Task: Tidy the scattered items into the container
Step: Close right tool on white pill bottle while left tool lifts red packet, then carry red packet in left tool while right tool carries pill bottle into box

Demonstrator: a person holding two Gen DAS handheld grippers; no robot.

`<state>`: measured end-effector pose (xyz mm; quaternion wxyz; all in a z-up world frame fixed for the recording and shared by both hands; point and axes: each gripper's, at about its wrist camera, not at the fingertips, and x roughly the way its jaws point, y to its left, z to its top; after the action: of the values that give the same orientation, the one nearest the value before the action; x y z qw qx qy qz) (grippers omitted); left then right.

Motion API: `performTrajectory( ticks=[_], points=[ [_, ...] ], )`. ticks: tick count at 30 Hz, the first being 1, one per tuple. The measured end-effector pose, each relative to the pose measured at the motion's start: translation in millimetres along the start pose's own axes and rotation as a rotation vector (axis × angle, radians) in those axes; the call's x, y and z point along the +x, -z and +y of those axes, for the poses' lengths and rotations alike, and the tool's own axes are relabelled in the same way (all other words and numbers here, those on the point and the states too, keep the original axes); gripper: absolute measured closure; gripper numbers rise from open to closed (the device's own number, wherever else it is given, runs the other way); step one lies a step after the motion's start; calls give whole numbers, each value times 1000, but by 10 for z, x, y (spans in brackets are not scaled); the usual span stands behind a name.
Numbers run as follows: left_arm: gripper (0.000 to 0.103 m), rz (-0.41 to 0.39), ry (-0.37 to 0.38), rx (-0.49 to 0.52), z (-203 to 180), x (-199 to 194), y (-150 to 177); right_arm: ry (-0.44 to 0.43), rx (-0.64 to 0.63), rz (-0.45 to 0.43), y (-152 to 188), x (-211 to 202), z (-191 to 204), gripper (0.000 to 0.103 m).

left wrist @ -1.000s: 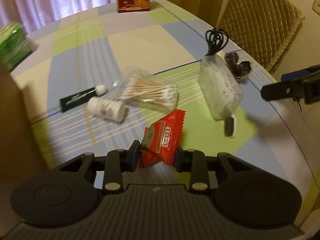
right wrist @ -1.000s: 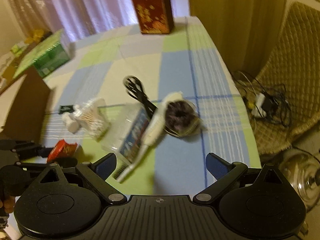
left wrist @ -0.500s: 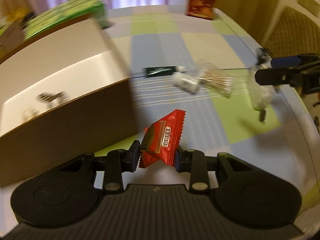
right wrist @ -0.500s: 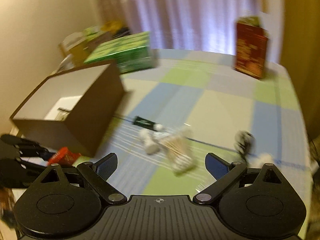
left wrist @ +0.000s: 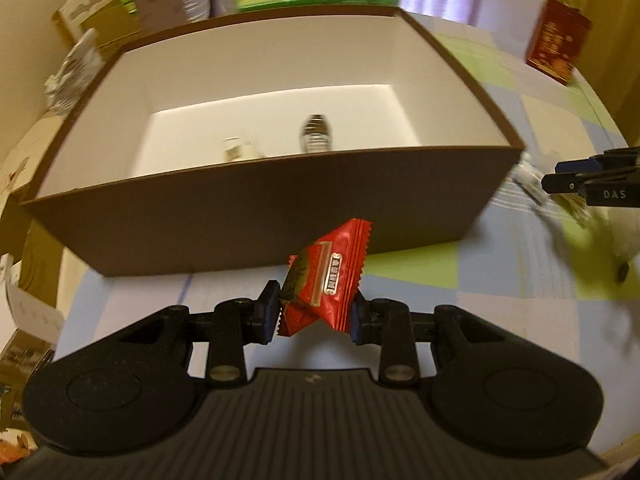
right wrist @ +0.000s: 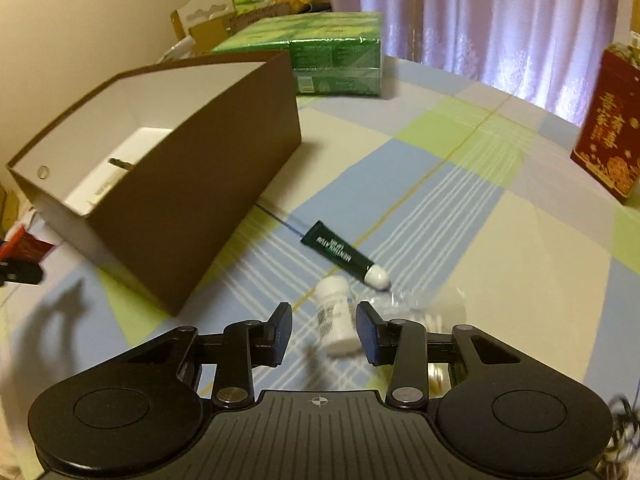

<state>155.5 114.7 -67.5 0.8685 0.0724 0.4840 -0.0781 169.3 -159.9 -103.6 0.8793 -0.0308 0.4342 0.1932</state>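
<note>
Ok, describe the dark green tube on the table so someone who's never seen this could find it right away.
Start at the big brown box on the checked tablecloth. Just off its near right corner lies the dark green tube, flat on blue stripes. Unlike the white bottle beside it, it is slim, with white lettering and a white cap.

1. "DAS" stands in pale letters on my right gripper (left wrist: 576, 184).
2. "MENTHOLATUM" runs along the green tube (right wrist: 340, 254).
3. My sachet (left wrist: 324, 284) carries a label strip I can't read.
4. Gold characters mark the red box (right wrist: 610, 136), unreadable.
</note>
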Motion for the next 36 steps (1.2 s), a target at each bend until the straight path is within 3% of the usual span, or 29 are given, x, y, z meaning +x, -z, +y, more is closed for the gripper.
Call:
performTrajectory(
  ticks=[5, 6, 7, 12, 19, 28, 36],
  points=[
    [74, 6, -14, -21, 114, -12, 18, 24, -29, 44, -85, 239, 9, 59],
    [74, 8, -14, -26, 132, -19, 29, 27, -34, 57, -79, 279, 18, 71],
    [74, 8, -13, -29, 148, -23, 35, 25, -40, 68, -78, 307, 35, 73],
    [74, 5, -10, -33, 193, -64, 72, 12, -36, 84, -23, 291, 159, 73],
    [74, -22, -3, -29, 304, -218, 39, -36, 20, 12, -113, -95, 295, 74],
    [74, -123, -4, 11, 591, -637, -206, -105, 19, -129, -593, -565, 588, 73],
    [74, -178, 3, 76, 892, -591, -644, -161, -35, -168, -1070, -385, 1035, 73]
  ],
)
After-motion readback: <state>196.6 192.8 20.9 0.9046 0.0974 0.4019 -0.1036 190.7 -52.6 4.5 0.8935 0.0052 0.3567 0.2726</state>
